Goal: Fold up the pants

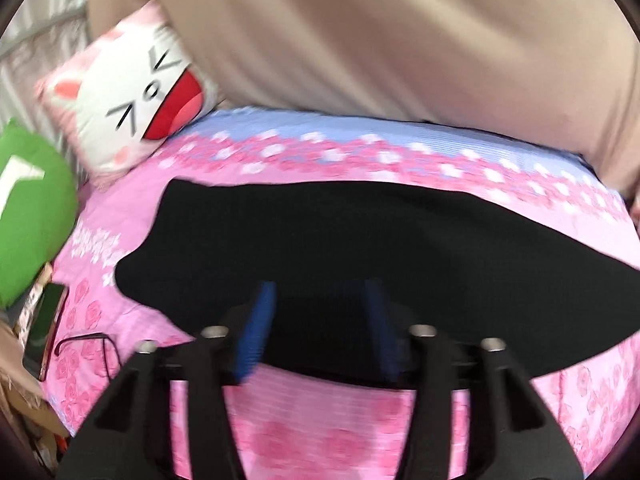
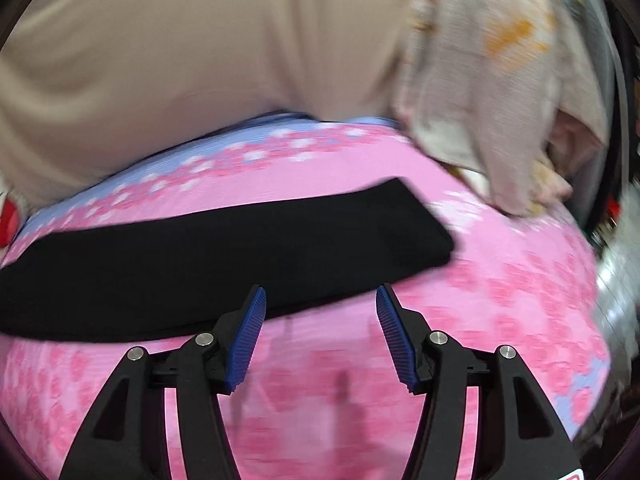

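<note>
Over on the far left of the left wrist view there's a green plush cushion (image 1: 32,208), then a white-and-pink cat-face pillow (image 1: 132,108) leaning at the back edge of the pink rose-print bedsheet (image 1: 340,432). A big beige curtain-like cloth (image 1: 360,40) hangs behind all of it. The black fabric pants (image 1: 320,240) lie flat across the middle of the sheet, folded into one long strip running side to side. The left gripper (image 1: 320,300) sits right above the near edge of the pants — blue pads spread apart, nothing pinched between them. It's blurry, so I can't tell if the tips touch the cloth.

In the right wrist view the right gripper (image 2: 320,300) is released too, jaws wide, hovering just at the pants' near edge close to their right end. Further right — a crumpled pale patterned blanket (image 2: 500,92) piled at the bed's corner.
</note>
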